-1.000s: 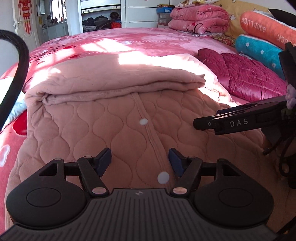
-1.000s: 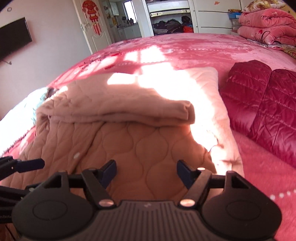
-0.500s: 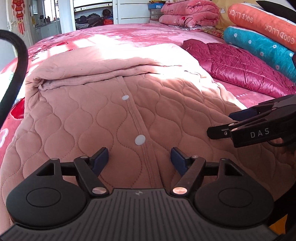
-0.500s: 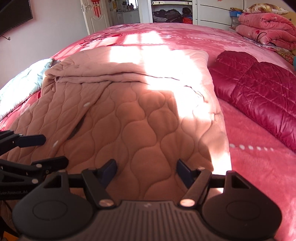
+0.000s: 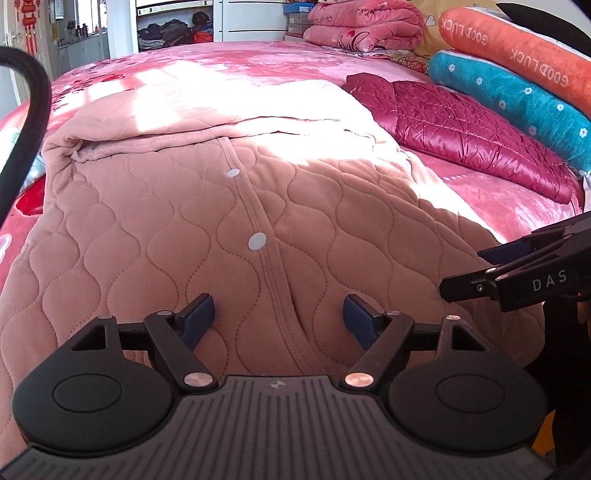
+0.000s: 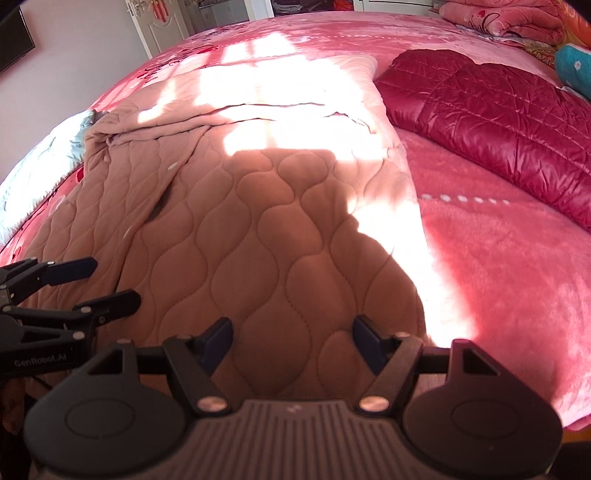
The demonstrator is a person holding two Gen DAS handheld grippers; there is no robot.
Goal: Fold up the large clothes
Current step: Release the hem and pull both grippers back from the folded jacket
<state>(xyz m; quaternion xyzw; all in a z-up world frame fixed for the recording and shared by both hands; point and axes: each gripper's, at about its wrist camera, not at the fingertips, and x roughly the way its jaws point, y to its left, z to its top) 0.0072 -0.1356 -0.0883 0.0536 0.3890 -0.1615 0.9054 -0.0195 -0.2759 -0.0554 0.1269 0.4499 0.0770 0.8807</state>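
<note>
A large pink quilted garment (image 5: 155, 221) with white snap buttons lies spread on the bed; it also shows in the right wrist view (image 6: 266, 229). Its far part is folded over, leaving a fold edge (image 5: 177, 142) across the width. My left gripper (image 5: 279, 314) is open and empty, low over the garment's near hem by the button placket. My right gripper (image 6: 291, 339) is open and empty over the near right part of the hem. Each gripper shows in the other's view: the right one (image 5: 484, 266), the left one (image 6: 110, 282).
A dark red padded jacket (image 5: 461, 129) lies to the right on the pink bedspread (image 6: 498, 258). Orange and teal pillows (image 5: 517, 85) and folded pink blankets (image 5: 365, 22) sit at the far right. A light blue cloth (image 6: 40, 162) lies at the left edge. A black cable (image 5: 33, 103) hangs at left.
Both grippers have pulled back toward the near hem and sunk lower. The folded part now looks flatter and farther away. Both stay open.
</note>
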